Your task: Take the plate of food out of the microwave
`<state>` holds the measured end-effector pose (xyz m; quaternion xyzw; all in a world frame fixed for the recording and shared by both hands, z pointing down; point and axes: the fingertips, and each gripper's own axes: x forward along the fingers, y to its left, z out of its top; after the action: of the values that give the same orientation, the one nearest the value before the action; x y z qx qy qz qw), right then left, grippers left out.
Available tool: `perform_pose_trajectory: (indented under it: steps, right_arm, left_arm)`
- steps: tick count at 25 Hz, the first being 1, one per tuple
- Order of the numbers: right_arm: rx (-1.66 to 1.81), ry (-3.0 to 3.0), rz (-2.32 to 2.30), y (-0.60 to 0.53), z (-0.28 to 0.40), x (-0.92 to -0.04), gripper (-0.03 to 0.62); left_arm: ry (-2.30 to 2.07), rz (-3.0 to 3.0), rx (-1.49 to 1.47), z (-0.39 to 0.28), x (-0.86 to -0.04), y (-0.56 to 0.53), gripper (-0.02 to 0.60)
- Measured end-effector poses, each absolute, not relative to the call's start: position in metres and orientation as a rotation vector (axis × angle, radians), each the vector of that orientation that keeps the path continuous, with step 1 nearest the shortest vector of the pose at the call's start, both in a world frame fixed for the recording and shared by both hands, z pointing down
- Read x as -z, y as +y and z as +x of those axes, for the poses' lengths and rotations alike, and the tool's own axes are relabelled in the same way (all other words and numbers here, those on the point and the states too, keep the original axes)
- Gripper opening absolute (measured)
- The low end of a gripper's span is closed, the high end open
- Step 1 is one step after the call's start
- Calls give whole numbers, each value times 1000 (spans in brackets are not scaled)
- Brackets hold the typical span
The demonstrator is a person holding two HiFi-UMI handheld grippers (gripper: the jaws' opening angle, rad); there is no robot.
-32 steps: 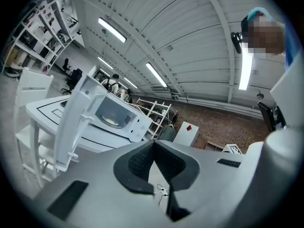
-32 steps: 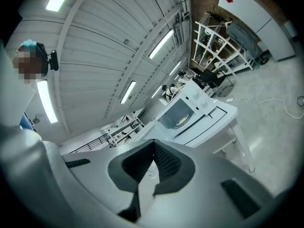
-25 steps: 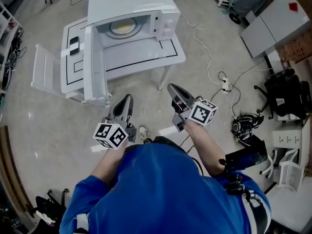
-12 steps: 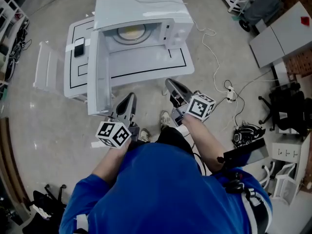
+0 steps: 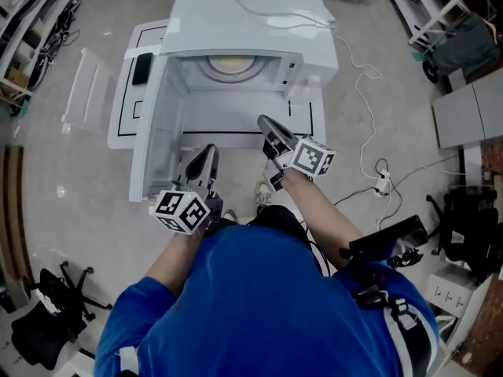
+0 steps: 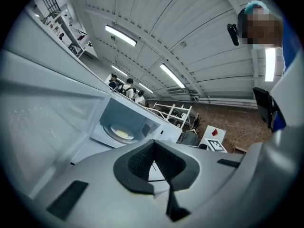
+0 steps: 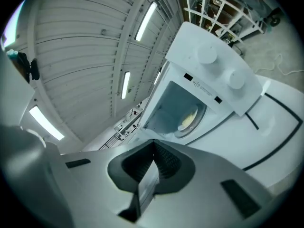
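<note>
A white microwave [image 5: 251,22] stands on a low white table [image 5: 305,118], its door [image 5: 153,151] swung open to the left. Inside, on the turntable, sits a plate of pale yellow food [image 5: 233,64], also seen in the left gripper view [image 6: 118,133] and the right gripper view [image 7: 188,119]. My left gripper [image 5: 206,155] is shut and empty, just in front of the door's lower edge. My right gripper [image 5: 266,126] is shut with nothing in it and points at the oven's opening from the table's front edge. Both grippers are short of the cavity.
A black phone-like slab [image 5: 142,67] lies on the table left of the microwave. A white rack [image 5: 86,93] stands at the table's left. A white cable [image 5: 365,77] runs across the floor to a power strip [image 5: 383,183] on the right. A shoe [image 5: 265,195] shows below the grippers.
The person has stepped closer, so the microwave now sits straight ahead. Both grippers have moved forward toward the open oven, still shut.
</note>
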<state>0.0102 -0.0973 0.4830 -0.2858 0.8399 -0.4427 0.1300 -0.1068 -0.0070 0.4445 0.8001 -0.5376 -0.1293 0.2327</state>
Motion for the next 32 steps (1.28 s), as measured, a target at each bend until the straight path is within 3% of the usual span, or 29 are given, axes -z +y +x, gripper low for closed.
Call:
perform_pose_trajectory:
  steps: [21,32]
  right_arm:
    - [1735,2016,-933,-235,-26,-557,-6]
    - [1800,1816,-1052,-262,-48,-572,-5]
  left_arm:
    - [-1617,2084,333,-120,-462,-86,8]
    - [-1558,2094,339,-131,-471,-112,8]
